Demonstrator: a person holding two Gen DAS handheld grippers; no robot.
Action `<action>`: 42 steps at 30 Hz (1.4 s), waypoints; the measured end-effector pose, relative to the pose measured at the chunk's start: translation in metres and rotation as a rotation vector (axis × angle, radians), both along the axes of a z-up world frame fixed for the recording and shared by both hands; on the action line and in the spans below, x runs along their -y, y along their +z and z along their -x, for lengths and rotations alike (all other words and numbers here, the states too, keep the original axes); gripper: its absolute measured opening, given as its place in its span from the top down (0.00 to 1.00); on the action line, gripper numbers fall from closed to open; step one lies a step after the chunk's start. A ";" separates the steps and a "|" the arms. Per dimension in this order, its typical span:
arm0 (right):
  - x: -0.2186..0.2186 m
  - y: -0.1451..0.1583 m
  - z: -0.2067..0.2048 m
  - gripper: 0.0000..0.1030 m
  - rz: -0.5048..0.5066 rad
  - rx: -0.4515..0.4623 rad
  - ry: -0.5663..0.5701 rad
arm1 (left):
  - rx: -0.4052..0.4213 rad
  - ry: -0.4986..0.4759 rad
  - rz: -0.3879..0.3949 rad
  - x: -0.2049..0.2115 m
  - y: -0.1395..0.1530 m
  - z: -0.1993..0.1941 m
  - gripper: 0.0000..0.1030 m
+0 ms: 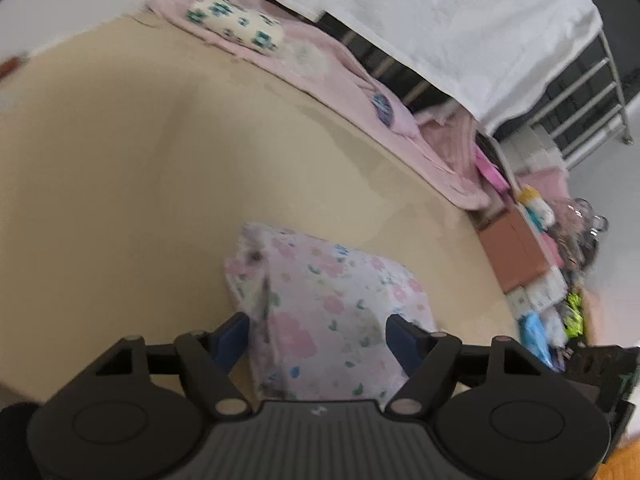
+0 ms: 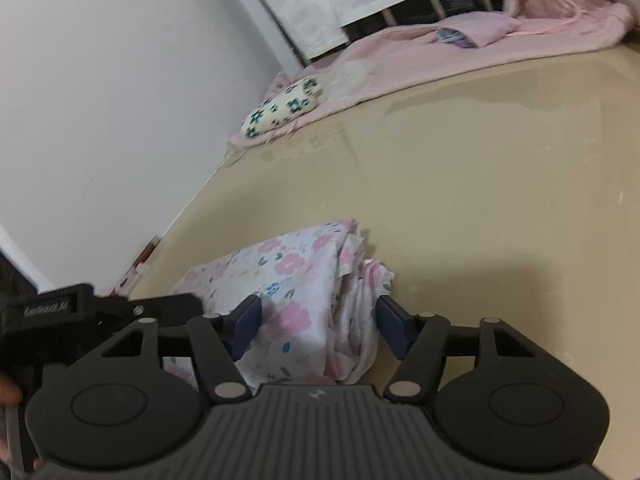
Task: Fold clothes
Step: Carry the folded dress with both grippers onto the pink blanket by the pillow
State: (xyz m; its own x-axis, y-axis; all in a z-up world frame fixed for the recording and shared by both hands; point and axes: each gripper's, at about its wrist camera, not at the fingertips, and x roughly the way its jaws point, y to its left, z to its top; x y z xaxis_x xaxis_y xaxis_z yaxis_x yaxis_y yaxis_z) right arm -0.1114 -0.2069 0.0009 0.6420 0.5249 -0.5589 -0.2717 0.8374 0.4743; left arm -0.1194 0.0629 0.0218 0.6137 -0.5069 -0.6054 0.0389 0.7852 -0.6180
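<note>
Both grippers hover wide open over a folded floral garment (image 1: 320,300) on a beige bed surface (image 1: 140,180), gripping nothing. Seen from the left wrist, the left gripper (image 1: 318,330) has its blue-padded fingers (image 1: 234,334) spread to either side of the bundle's near end, the cloth lying between and below them; whether the pads touch it cannot be told. Seen from the right wrist, the right gripper (image 2: 318,322) is spread just as wide, its fingers (image 2: 390,326) straddling the near right corner of the same garment (image 2: 296,280), where stacked folded edges show along the right side. Part of the left gripper's black body (image 2: 80,312) enters that view at the near left, beside the garment.

The garment, white with pink flowers and small green and blue marks, lies close to the near edge of the bed. Well apart from it, along the far side, a pink blanket (image 1: 320,68) is spread, with a small cream pillow (image 1: 236,26) printed with teal flowers resting on it. A white sheet (image 1: 460,28) hangs over a metal frame (image 1: 592,92) behind. Boxes and assorted clutter (image 1: 540,248) sit at the far right of the bed.
</note>
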 end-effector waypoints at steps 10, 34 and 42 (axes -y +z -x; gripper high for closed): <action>-0.006 0.007 -0.015 0.86 -0.080 0.047 0.034 | 0.036 -0.048 0.118 -0.020 0.005 -0.034 0.80; -0.145 0.107 -0.406 0.86 -0.056 0.189 0.060 | 0.193 0.066 -0.376 -0.122 0.124 -0.417 0.80; -0.167 0.066 -0.462 0.86 0.018 0.114 0.051 | 0.137 0.089 -0.346 -0.137 0.064 -0.457 0.65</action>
